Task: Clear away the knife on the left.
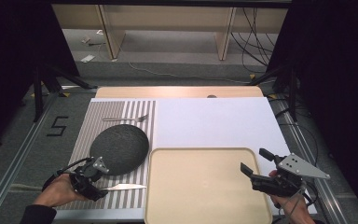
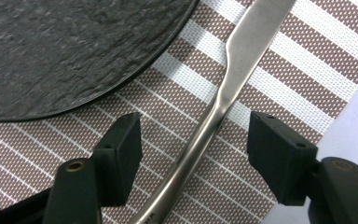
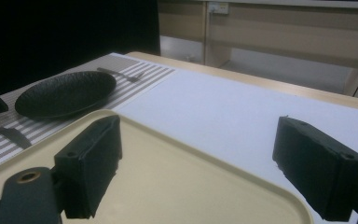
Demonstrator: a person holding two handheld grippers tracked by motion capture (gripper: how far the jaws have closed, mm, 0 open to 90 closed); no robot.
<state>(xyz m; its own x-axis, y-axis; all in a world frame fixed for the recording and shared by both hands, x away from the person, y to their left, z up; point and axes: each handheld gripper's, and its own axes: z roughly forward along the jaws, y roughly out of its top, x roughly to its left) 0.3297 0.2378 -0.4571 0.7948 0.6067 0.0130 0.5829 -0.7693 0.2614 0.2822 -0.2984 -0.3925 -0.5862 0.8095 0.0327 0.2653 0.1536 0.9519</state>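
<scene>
On the left side of the counter, a striped placemat carries a fork at its far end, a dark round plate in the middle, and a knife nearest me. My left tongs stand wide open with the knife's handle lying between the jaws, neither jaw touching it. To the right, a beige tray sits on a white sheet. My right tongs hover above the tray's right edge, wide open, holding nothing.
</scene>
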